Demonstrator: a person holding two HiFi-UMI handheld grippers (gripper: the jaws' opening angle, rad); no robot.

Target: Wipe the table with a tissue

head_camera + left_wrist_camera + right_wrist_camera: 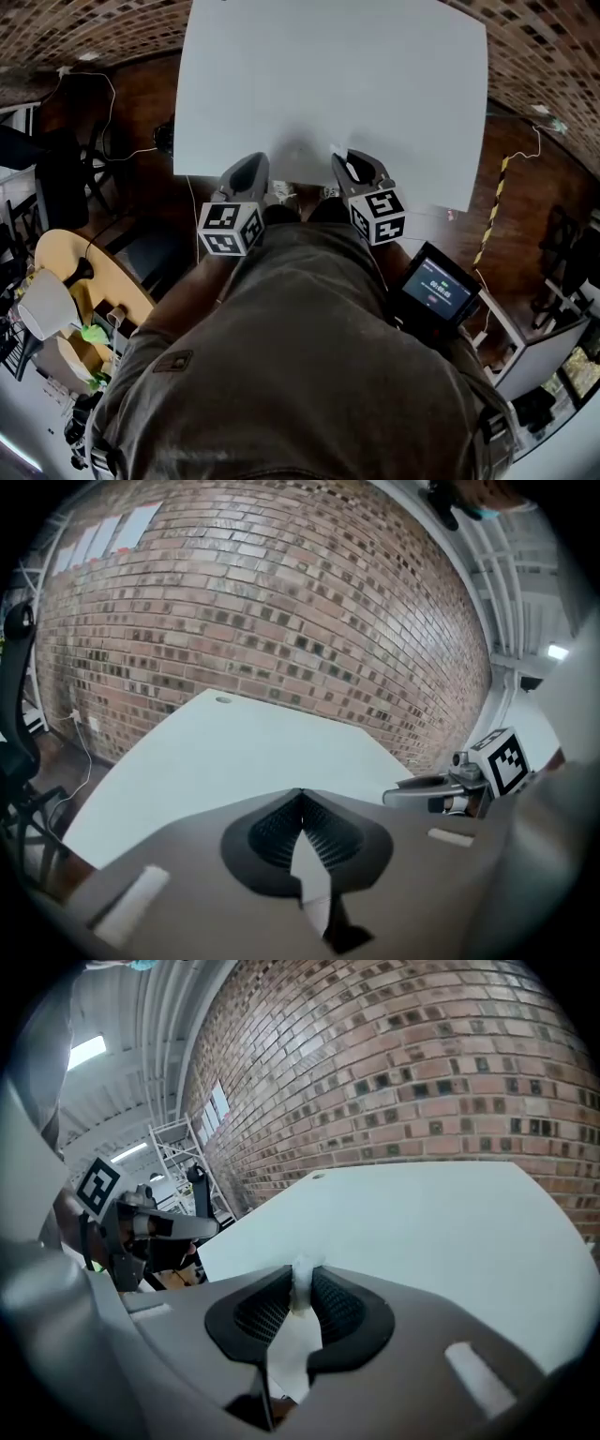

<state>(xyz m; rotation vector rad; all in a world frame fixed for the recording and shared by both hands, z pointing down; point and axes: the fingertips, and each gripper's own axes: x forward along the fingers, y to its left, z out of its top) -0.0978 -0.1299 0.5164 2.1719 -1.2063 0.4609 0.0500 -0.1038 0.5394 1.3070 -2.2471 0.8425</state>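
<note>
With the right tongs (300, 1272) clamped on the tissue (301, 1294) and the left tongs (300, 797) closed on nothing at the worktop's (422, 1232) near edge, best press it flat and sweep overlapping strokes.

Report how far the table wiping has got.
Done: the tissue is picked up, pinched in the shut right gripper. In hand: both grippers sit at the near edge of the white table. The left gripper is shut on nothing. Left: the wiping itself, as the tissue does not visibly touch the tabletop, which shows no marks either way.
</note>
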